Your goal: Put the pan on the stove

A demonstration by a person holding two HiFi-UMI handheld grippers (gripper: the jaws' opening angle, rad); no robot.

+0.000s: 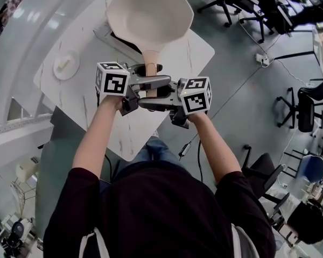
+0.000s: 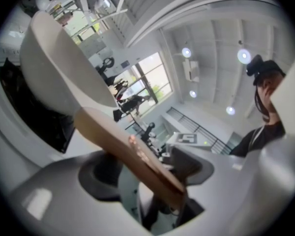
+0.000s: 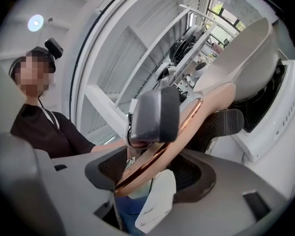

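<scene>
Reaching both tools level to the pan's handle

My left gripper and right gripper face each other, jaws spread wide, the handle running between them. The pan sits on the stove by the table's far corner. Open floor lies to my right.

The pan is cream, and its handle is a pale pinkish tan edged with a copper-coloured line. The stove top beneath it is black, set in a white table. The left gripper and right gripper are grey with dark pads. Their cubes are white with black square markers. The person's sleeves are very dark, the jeans blue and the floor grey.
</scene>
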